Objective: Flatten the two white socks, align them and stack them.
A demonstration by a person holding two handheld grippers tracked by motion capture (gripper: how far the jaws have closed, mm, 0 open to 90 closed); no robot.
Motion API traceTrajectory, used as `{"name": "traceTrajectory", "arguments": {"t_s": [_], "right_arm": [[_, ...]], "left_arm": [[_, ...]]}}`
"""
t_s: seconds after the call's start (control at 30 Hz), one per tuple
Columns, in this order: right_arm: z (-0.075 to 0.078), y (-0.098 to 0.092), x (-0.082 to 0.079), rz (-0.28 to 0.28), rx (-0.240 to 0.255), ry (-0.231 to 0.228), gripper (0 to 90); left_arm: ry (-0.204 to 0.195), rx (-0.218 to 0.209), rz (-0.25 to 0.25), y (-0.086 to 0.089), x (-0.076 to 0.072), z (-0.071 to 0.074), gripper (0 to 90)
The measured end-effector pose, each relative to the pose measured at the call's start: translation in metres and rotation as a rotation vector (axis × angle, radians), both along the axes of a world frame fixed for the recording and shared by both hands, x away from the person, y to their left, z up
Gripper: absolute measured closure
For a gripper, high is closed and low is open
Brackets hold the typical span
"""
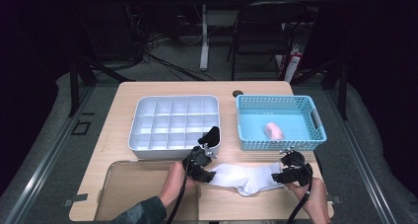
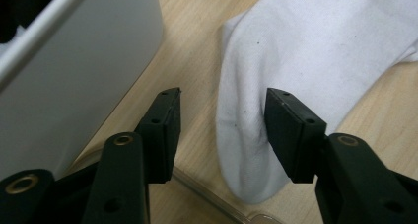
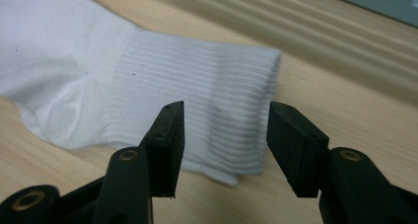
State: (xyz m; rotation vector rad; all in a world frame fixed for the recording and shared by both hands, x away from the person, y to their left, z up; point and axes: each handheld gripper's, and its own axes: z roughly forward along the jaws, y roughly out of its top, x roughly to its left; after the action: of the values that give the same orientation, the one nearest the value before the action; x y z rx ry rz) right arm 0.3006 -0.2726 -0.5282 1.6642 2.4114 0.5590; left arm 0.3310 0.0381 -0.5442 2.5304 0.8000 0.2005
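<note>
High view overlooks the table point(image 1: 148, 93); both gripper views closely share, seemingly, the sock point(image 1: 244, 177).

Here is the left matte black two-jaw gripper point(image 1: 201, 168), a chunky, angular tool with a rounded black knob on top and a bit of silver metal hardware beside it. A thin black cable trails from it along a dark teal-green long sleeve point(image 1: 143, 212). Close up, its jaws are flat rectangular black pads point(image 2: 162, 130) with small screw holes, mounted on black link arms with brass-coloured rivets at the pivots. The right matte black two-jaw gripper point(image 1: 292, 170) has the same build: black blocks, silver fittings, black cable, brass-ringed pivots, square-edged pads point(image 3: 170, 140).
</note>
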Motion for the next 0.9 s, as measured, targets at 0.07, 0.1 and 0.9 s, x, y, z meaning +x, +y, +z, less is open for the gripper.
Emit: {"name": "traceTrajectory", "arguments": {"t_s": [0.07,0.1,0.9], "right_arm": [[0.001,-0.006,-0.005,-0.033,0.006,0.012,49.7],[0.001,-0.006,-0.005,-0.033,0.006,0.012,49.7],[-0.021,-0.018,0.000,-0.069,0.089,0.058,78.1]], "left_arm": [[0.025,0.015,-0.009,-0.003,-0.001,-0.003,49.7],[0.025,0.015,-0.009,-0.003,-0.001,-0.003,50.8],[0.074,-0.024,-0.054,-0.004,-0.008,-0.009,76.8]]}}
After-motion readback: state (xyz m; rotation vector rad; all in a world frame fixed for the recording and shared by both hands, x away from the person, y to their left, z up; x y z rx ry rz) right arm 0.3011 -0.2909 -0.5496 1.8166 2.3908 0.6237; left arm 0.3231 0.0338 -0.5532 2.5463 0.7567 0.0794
